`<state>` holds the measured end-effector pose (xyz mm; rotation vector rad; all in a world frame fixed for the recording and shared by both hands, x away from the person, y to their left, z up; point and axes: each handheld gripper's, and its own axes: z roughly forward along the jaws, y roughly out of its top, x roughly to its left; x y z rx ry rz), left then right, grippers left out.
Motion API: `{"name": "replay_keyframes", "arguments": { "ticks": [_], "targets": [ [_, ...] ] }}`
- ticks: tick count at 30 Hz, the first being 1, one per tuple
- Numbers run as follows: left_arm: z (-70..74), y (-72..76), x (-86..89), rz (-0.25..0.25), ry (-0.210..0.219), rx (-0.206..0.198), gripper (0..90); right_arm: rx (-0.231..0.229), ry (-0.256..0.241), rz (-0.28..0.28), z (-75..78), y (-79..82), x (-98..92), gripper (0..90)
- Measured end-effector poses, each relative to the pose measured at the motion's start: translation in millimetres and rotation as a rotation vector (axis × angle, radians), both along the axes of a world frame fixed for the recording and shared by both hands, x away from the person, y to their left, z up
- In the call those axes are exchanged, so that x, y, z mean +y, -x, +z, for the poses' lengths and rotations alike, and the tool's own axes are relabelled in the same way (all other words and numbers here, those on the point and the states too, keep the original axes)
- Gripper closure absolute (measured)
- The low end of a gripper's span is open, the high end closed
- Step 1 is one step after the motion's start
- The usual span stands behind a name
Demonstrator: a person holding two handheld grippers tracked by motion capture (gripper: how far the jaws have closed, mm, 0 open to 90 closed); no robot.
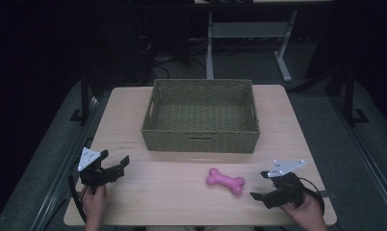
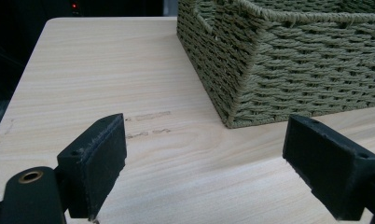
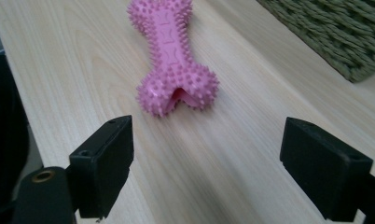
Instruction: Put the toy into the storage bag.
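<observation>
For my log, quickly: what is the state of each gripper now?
Left gripper: open, holding nothing.
Right gripper: open, empty, facing the pink spiky rubber bone.

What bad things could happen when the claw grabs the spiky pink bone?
The pink bone is knobbly and rounded, so it might slip or roll from the open right hand-held gripper. It lies lengthwise toward the jaws, so they may pinch just its end. Lifted low, it could bump the basket wall.

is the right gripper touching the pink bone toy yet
Apart. The right gripper view shows bare table between the open right gripper and the pink bone toy.
</observation>
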<state>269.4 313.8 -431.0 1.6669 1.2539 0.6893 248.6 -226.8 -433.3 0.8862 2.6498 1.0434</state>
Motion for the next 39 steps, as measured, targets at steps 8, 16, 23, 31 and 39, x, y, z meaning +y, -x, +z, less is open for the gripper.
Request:
{"name": "replay_keyframes", "arguments": {
  "ticks": [8,16,23,31,39],
  "targets": [
    [0.2,0.6,1.6,0.003,0.005,-0.005,13.0,0.007,0.015,0.070,10.4,-10.1,23.6,15.8],
    [0.8,0.7,0.4,0.002,-0.005,-0.008,13.0,0.027,0.086,0.147,12.7,-21.4,52.1,16.6],
    [1.5,1.4,1.0,0.001,-0.012,-0.014,13.0,0.037,0.132,0.199,8.0,-31.9,69.9,19.5],
    [1.9,1.7,1.6,0.002,-0.013,-0.013,13.0,0.049,0.167,0.240,10.2,-43.0,86.2,22.1],
    [2.2,2.1,3.8,0.009,-0.006,-0.019,13.0,0.079,0.240,0.262,-0.4,-51.5,98.6,29.6]
  ]
}}
